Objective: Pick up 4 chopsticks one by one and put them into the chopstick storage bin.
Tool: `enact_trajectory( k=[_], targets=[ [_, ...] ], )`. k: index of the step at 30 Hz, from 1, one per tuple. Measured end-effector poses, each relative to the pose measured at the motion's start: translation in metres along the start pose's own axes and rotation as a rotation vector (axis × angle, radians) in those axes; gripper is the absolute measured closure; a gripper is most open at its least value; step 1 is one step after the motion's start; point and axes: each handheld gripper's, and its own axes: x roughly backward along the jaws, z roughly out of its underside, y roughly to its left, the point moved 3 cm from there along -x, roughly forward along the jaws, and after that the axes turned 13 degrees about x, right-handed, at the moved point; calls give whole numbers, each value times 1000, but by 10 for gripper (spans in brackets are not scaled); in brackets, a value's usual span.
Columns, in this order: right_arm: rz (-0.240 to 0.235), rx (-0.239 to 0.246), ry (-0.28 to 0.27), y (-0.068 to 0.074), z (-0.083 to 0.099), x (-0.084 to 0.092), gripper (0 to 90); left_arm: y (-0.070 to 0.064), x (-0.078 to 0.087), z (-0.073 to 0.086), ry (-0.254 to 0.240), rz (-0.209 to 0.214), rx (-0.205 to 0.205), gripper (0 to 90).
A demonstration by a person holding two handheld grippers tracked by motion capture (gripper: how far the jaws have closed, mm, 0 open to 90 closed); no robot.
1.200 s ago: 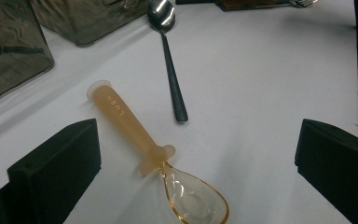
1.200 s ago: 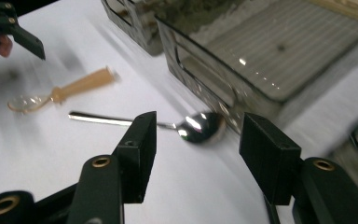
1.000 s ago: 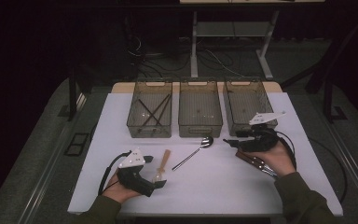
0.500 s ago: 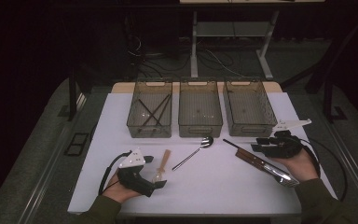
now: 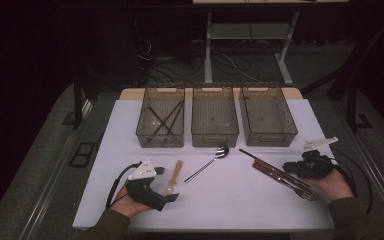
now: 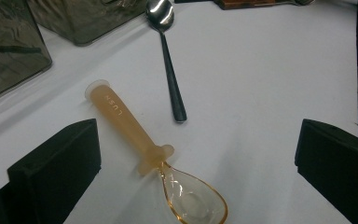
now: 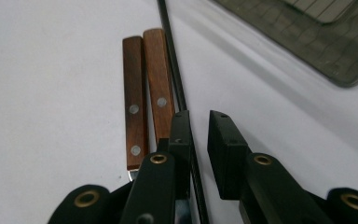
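My right gripper [image 5: 291, 170] sat low at the table's right edge, over the two wooden-handled utensils [image 7: 144, 88] lying side by side. Its jaws had just been closing and stood narrow, with the thin black chopstick [image 7: 175, 70] running into the gap between them; I could not tell whether the pads pressed on it. The chopstick lay just beside the wooden handles, pointing toward the right-hand bin [image 5: 267, 114]. My left gripper [image 5: 172, 196] rested near the front edge with its jaws spread wide, holding nothing. The amber plastic spoon [image 6: 140, 140] lay on the table between those jaws, and the metal spoon [image 6: 170, 65] lay just beyond it.
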Motion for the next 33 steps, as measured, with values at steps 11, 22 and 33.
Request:
enact_trajectory(
  k=[11, 22, 33],
  targets=[
    [-15, 14, 41, 0, 3, -7, 807, 0, 0, 0, 2, 1, -3, 0],
    [-21, 31, 24, -5, 2, -13, 807, 0, -1, 0, 4, 2, -2, 0],
    [-30, 76, -6, -4, -4, -21, 820, -1, -2, 0, 7, 2, -3, 0]
  ],
)
